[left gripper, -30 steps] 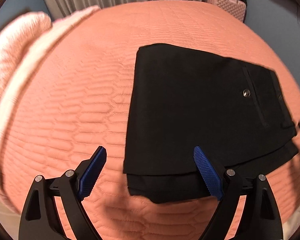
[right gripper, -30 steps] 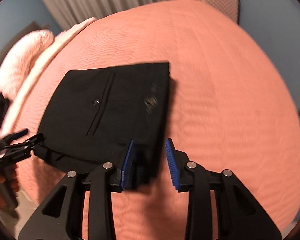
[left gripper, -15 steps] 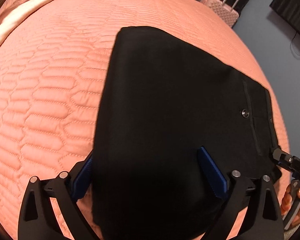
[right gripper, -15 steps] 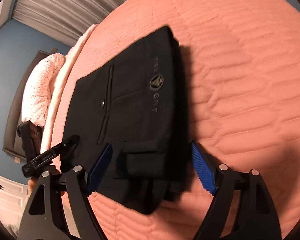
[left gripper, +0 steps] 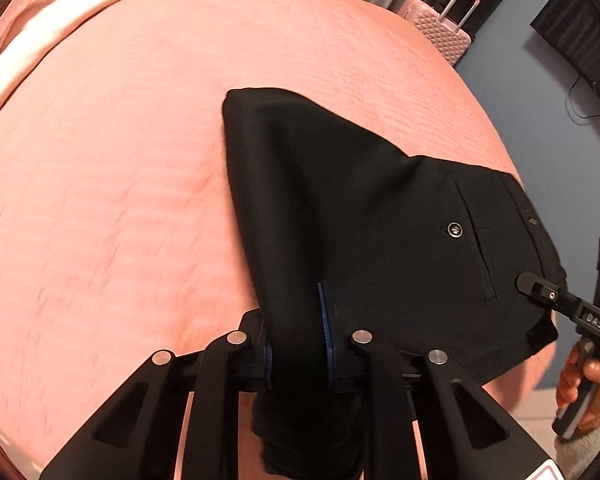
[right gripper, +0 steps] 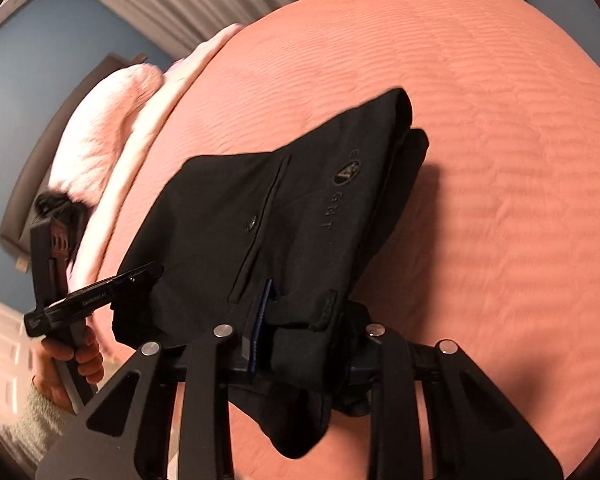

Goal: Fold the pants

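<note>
Black pants [left gripper: 360, 220], folded into a thick rectangle with a button pocket on top, lie on the salmon quilted bed [left gripper: 100, 160]. My left gripper [left gripper: 296, 340] is closing, its blue pads pinching a bunched near corner of the fabric. In the right wrist view the pants [right gripper: 260, 200] show a round logo. My right gripper [right gripper: 304, 344] is closing on the near edge at the waistband end; its left pad shows and fabric hides the right one. Each view also catches the other gripper at the pants' far side: the right gripper [left gripper: 526, 280] and the left gripper [right gripper: 152, 270].
A pale pink blanket and pillow [left gripper: 40, 28] lie along the bed's left end, also visible as the pillow [right gripper: 108, 132]. A pink suitcase [left gripper: 444, 28] and a dark one stand past the far corner. A hand [left gripper: 580, 380] grips a handle at the bed's near edge.
Both pairs of jaws stood wide open astride the pants' near edge and have closed onto the fabric. The near edge is now bunched and raised off the bed.
</note>
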Available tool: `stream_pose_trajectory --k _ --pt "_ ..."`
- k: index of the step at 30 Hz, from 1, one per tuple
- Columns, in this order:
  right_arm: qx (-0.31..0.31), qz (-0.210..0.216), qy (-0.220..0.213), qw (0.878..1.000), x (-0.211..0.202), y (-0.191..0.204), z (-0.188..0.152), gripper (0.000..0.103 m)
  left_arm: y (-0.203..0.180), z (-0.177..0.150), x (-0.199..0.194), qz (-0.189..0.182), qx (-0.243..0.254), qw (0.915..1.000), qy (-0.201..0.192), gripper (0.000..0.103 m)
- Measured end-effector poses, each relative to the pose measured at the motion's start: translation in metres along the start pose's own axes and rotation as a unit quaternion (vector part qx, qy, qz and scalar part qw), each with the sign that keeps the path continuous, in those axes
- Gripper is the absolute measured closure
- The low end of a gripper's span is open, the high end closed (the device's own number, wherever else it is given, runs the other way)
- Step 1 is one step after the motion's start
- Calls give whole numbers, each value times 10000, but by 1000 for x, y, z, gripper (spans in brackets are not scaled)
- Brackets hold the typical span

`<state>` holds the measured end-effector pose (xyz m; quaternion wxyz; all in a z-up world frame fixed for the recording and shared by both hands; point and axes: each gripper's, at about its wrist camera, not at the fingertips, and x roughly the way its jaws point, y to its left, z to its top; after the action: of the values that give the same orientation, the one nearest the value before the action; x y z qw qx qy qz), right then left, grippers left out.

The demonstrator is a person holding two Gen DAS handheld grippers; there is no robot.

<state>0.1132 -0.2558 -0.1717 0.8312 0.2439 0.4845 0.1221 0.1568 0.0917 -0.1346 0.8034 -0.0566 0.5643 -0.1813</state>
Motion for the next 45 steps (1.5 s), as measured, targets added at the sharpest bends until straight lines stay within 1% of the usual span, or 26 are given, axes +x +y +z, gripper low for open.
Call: stream_pose_trajectory --k 1,4,6,9,11,13,14,16,18,19,20,21,23,25,26,28,30,32,34,36,37,39,40,42,44,45 --pt "26 43 75 10000 1 0 -12 76 5 -13 -3 41 -26 10000 78 85" --pt "271 -82 365 9989 20 -16 -55 71 12 -49 9 601 123 9978 260 56" --pt "671 15 55 9977 2 -22 -62 67 13 -54 -11 856 57 9963 -81 56" --pt "51 -980 -551 9936 -35 11 -46 65 -10 -35 -57 1648 440 9806 -966 59" --pt "-478 -1226 -980 9865 -50 40 -27 65 -33 -9 -71 1503 732 9779 -1253 52" --pt "-929 -1041 -1194 9830 -43 75 1 65 -51 13 -64 1263 928 9783 -1351 46" --pt "-1100 -924 -1133 9831 -31 88 11 65 -59 25 -52 1239 1018 9780 -1336 45" --pt "-1357 -727 -760 9852 14 103 30 68 -72 45 -4 1368 1185 9792 -917 45" --pt "-1456 -1104 -307 9827 63 87 41 69 -67 60 57 1639 1153 9792 -312 43" --pt "-1331 -1376 -116 9814 81 66 45 92 -59 60 75 1629 1112 9802 -172 38" --pt "-1014 -1304 -16 9863 88 41 50 103 -52 64 74 1428 1018 9835 -449 36" --pt "-432 -988 -131 9941 78 18 56 103 -49 68 70 1317 981 9855 -417 37" --pt "52 -1050 -503 9932 48 11 63 97 -47 78 52 1259 881 9872 -426 42" --pt "-446 -886 -678 9928 31 30 62 97 -51 85 29 1165 813 9855 -932 40" --pt "-856 -1072 -475 9894 43 37 58 99 -49 84 30 1261 820 9845 -906 40" --pt "-943 -1606 25 9825 69 15 49 102 -42 77 61 1598 1047 9812 -290 39" --pt "-261 -1457 -275 9886 46 1 45 101 -40 70 44 1547 979 9815 -554 41" --pt "-427 -1478 -602 9863 15 16 31 95 -44 63 18 1452 849 9831 -724 43" --pt "-892 -1084 -499 9888 4 42 5 96 -42 37 -18 1090 674 9870 -969 40" --pt "-1240 -1149 69 9856 26 44 -19 98 -57 23 -19 1118 689 9875 -867 40" --pt "-1270 -1249 158 9839 36 34 -30 100 -67 15 -6 1165 745 9879 -702 40" --pt "-724 -1089 -19 9914 24 19 -35 101 -68 -11 23 1331 883 9870 -196 40" --pt "-548 -1152 -85 9918 12 18 -36 94 -66 -21 26 1465 956 9844 -195 40" --pt "-756 -1003 -309 9916 -2 43 -36 95 -67 -36 13 1521 939 9831 -400 40" --pt "-1353 -1232 3 9831 5 54 -52 98 -65 -41 9 1590 899 9823 -407 39" --pt "-1453 -1463 254 9782 17 40 -62 101 -56 -40 13 1687 888 9809 -390 38"
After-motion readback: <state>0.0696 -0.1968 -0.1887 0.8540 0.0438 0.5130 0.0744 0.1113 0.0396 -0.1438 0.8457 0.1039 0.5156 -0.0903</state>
